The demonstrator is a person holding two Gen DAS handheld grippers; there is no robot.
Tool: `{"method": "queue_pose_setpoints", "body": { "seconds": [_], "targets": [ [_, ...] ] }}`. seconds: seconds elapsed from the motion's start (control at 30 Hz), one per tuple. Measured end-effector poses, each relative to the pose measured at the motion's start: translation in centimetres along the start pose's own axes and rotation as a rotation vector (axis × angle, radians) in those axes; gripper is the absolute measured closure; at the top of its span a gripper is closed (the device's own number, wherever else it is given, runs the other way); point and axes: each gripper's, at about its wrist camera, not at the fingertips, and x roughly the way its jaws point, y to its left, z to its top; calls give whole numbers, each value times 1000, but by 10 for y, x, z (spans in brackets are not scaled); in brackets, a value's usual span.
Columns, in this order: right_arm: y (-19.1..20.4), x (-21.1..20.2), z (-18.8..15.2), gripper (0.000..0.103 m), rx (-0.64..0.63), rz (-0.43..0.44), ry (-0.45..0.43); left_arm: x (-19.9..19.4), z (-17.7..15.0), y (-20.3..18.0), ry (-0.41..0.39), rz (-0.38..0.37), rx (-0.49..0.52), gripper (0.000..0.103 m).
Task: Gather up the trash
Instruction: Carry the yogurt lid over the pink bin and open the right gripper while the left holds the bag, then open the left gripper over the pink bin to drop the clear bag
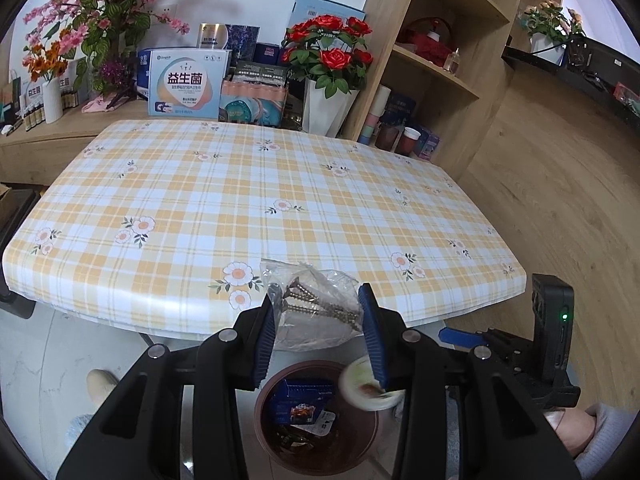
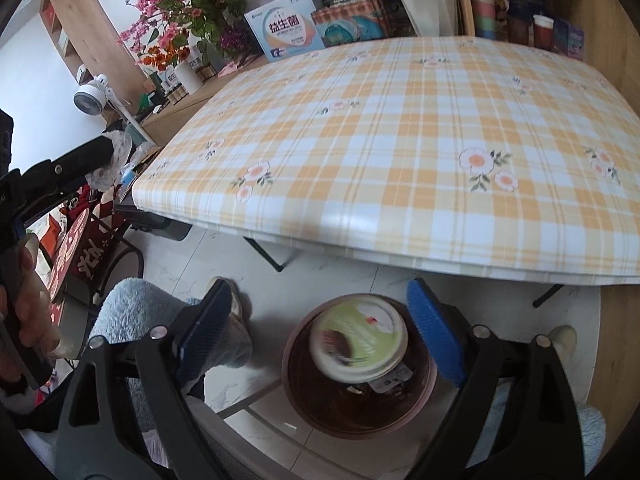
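A table (image 1: 248,184) under a glossy yellow-and-white plaid cloth with printed daisies filled the room's middle, its top bare. Beyond it at twelve o'clock stood boxes, pink blossoms and red roses (image 1: 326,46); wooden shelves (image 1: 436,60) rose at two o'clock. The floor was pale marbled tile near the table, wood plank farther off.

The left tongs (image 1: 318,312) pointed downward past the table's near edge, partly closed on a crinkled clear plastic bag of screws (image 1: 316,308), blue ribbed pads pressing both sides. The right tongs (image 2: 320,328) tilted steeply toward the floor, spread wide and holding nothing. Between and below them, blurred, a round green-and-white cup (image 2: 358,344) hung over a round brown trash bin (image 2: 356,408), which already held a blue packet (image 1: 298,398) at six o'clock.
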Motion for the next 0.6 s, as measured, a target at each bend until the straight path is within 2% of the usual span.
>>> {"method": "queue_pose_setpoints", "body": {
  "seconds": [0.17, 0.6],
  "targets": [
    [3, 5, -1, 6, -17, -32, 11, 10, -9, -2, 33, 0, 1, 64],
    [-19, -20, 16, 6, -11, -147, -78, 36, -30, -14, 144, -38, 17, 64]
  ]
}}
